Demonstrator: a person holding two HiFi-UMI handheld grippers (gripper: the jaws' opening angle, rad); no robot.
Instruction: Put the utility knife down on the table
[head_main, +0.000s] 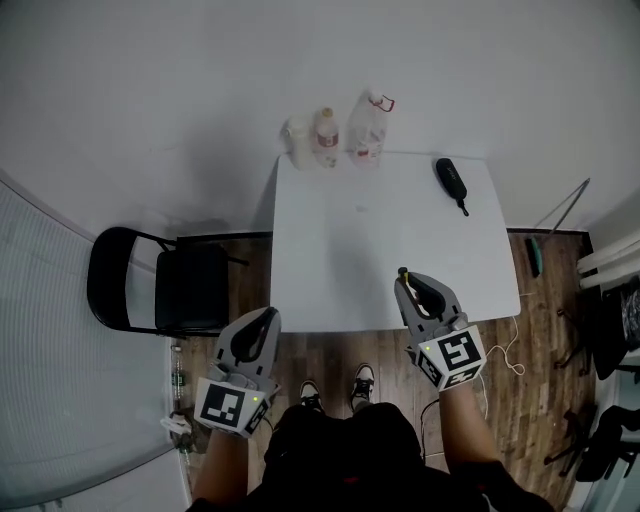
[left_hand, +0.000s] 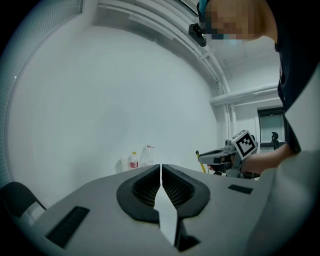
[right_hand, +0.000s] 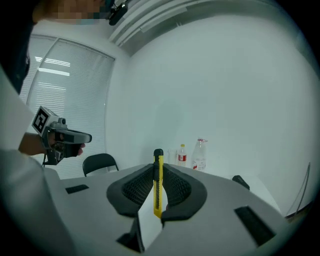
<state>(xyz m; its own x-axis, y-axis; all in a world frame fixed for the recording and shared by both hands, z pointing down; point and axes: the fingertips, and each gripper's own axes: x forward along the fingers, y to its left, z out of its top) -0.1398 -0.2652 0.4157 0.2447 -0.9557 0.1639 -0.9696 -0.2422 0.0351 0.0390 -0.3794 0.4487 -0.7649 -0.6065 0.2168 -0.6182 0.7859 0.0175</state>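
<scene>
A yellow utility knife (right_hand: 158, 182) with a black tip stands upright between the jaws of my right gripper (right_hand: 158, 170), which is shut on it. In the head view that right gripper (head_main: 412, 288) hovers over the near right edge of the white table (head_main: 380, 240), the knife's dark tip (head_main: 402, 272) poking out ahead. My left gripper (head_main: 262, 325) hangs left of the table's near corner, over the wooden floor. Its jaws meet with nothing between them in the left gripper view (left_hand: 161, 172).
At the table's far edge stand a small jar (head_main: 298, 145), a red-labelled bottle (head_main: 326, 138) and a larger clear bottle (head_main: 368, 128). A black elongated object (head_main: 452, 181) lies at the far right corner. A black folding chair (head_main: 160, 283) stands left of the table.
</scene>
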